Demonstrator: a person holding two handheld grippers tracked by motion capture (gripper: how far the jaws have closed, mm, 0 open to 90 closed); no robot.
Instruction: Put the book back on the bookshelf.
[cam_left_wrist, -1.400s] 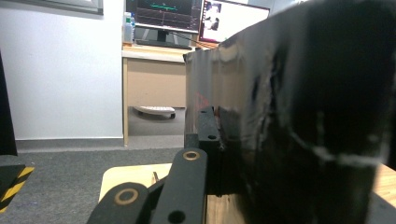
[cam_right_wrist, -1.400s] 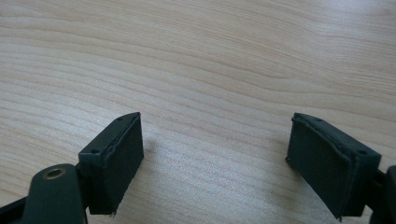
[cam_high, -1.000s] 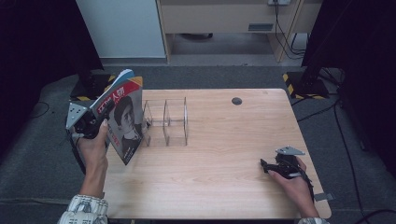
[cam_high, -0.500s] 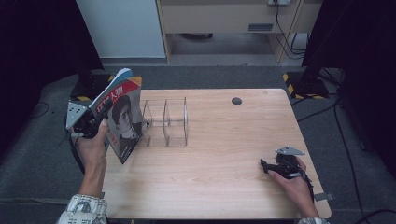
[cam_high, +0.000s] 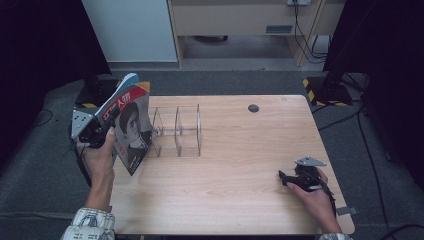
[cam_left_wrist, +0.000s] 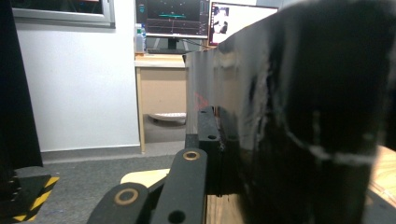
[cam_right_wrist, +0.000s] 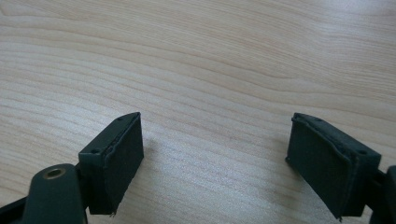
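- Wooden table (cam_high: 240, 165), seen from above the person's side. Grey carpet all around it.
- Left gripper (cam_high: 102, 131) held up off the table's 9 o'clock edge, in the person's left hand (cam_high: 100, 157).
- Its jaws are clamped on a magazine (cam_high: 127, 127): a portrait cover with red lettering along the top, pages fanning open at the upper end.
- Magazine stands nearly upright and tilted, its lower corner over the table edge, just beside the clear rack. Cannot tell whether it touches the wood.
- Left gripper view: dark glossy cover of the magazine (cam_left_wrist: 322, 121) pressed against the near jaw; a white wall, a desk and monitors lie beyond at 12 o'clock.
- Clear acrylic rack (cam_high: 177, 131) with upright dividers sits on the table at about 10 o'clock, just to the 3 o'clock side of the magazine.
- Small round dark disc (cam_high: 253, 108) set in the tabletop toward 12 o'clock, well apart from the rack.
- Right gripper (cam_high: 295, 177) low over the table at 4 o'clock, in the person's right hand (cam_high: 312, 197), grey plate on top.
- Right gripper view: its jaws stand wide apart, nothing between them, bare wood grain (cam_right_wrist: 201, 70) beneath.
- The two grippers are well apart, on opposite sides of the table.
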